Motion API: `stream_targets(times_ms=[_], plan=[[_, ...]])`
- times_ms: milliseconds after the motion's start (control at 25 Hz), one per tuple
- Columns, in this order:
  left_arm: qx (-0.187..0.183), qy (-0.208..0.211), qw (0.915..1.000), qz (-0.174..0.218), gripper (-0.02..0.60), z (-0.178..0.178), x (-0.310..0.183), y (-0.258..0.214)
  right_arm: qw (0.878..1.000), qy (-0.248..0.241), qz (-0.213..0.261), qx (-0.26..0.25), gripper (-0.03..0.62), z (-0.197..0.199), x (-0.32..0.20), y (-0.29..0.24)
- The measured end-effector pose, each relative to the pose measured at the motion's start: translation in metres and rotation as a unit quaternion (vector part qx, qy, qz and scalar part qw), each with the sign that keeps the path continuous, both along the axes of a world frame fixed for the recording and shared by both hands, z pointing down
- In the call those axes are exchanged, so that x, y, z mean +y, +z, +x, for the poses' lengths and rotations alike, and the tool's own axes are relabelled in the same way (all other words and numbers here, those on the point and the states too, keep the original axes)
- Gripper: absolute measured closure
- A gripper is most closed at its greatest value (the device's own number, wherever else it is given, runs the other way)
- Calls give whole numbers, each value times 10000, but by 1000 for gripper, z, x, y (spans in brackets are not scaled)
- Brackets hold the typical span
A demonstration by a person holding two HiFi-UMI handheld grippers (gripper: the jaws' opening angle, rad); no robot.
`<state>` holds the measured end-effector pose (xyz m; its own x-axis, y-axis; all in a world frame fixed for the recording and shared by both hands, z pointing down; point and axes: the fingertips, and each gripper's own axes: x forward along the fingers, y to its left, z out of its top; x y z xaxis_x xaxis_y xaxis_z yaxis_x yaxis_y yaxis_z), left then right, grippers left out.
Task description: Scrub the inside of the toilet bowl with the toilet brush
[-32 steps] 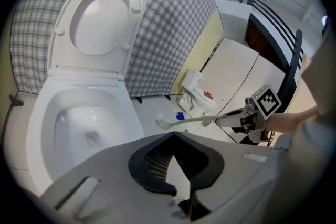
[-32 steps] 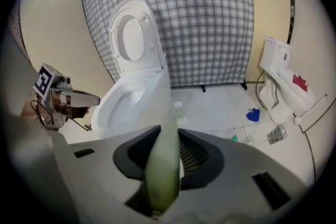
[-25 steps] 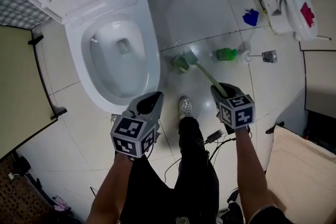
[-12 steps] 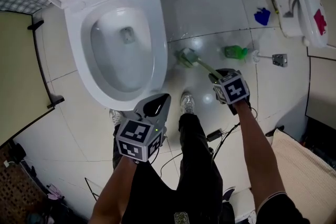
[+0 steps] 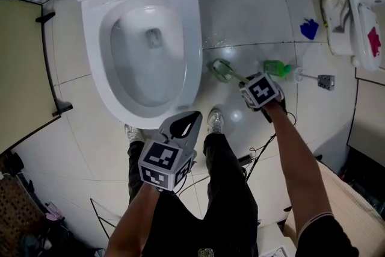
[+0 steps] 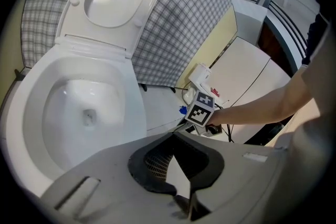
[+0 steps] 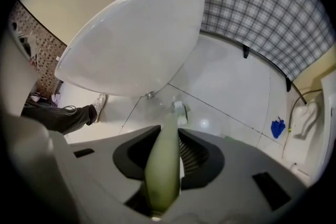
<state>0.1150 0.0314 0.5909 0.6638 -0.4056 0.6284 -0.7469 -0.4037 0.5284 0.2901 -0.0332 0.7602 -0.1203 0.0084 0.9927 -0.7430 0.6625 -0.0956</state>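
The white toilet bowl [image 5: 150, 39] stands open with its lid up, water low in the basin [image 6: 79, 107]. My right gripper [image 5: 249, 86] is shut on the pale green handle [image 7: 164, 165] of the toilet brush. The brush head [image 5: 221, 69] is down by the floor tiles to the right of the bowl, outside it [image 7: 179, 110]. Whether it touches the floor I cannot tell. My left gripper [image 5: 183, 123] hangs near the bowl's front rim, jaws together and holding nothing [image 6: 173, 136].
A green brush holder [image 5: 275, 67] sits on the floor just beyond my right gripper. A blue object [image 5: 309, 29] and a white appliance [image 5: 355, 9] are at the far right. The person's legs and a shoe [image 5: 215, 119] stand between the grippers, with cables [image 5: 252, 156] behind.
My right gripper has moved forward, away from the body, with the brush in it; less of the handle shows. The left gripper has hardly moved.
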Motion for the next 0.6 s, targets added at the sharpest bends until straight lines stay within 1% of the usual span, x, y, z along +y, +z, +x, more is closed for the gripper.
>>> stream_targets(times_ms=[120, 280, 520, 560, 600], plan=[[44, -122, 9999, 75, 577, 2, -4, 5, 10000, -15, -20, -50, 476, -5, -3, 8], [54, -208, 9997, 80, 577, 5, -10, 4, 10000, 23, -59, 62, 474, 6, 0, 19], [39, -282, 9996, 85, 575, 4, -12, 7, 9999, -64, 120, -74, 471, 5, -2, 19], [44, -284, 9995, 94, 575, 5, -11, 7, 9998, -76, 158, -85, 468, 5, -2, 18], [47, -280, 9995, 108, 575, 5, -11, 7, 9997, -73, 190, -105, 446, 6, -2, 17]])
